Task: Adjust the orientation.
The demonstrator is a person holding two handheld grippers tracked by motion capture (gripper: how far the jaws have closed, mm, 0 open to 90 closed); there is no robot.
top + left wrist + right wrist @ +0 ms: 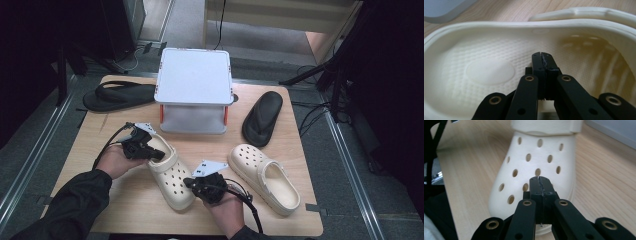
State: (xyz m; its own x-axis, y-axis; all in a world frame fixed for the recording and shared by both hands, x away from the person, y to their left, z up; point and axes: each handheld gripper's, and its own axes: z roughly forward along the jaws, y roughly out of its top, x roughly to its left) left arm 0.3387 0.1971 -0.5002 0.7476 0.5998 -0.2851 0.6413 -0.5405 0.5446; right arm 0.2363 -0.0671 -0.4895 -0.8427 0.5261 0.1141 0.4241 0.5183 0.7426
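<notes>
Two cream clogs lie on the wooden table (300, 210). The left clog (171, 175) sits between both hands. My left gripper (159, 155) is shut, its tip over that clog's heel opening; in the left gripper view the closed jaws (541, 55) point into the textured footbed (486, 67). My right gripper (188, 182) is shut beside the clog's toe; in the right gripper view its tip (541, 179) lies over the perforated toe cap (536, 162). Nothing is held in either. The right clog (265, 177) lies apart, toe toward the far left.
A white-topped stand with orange posts (194, 82) occupies the table's far middle. One black flip-flop (119, 95) lies at the far left, another (263, 117) to the right of the stand. Table edges run close on all sides.
</notes>
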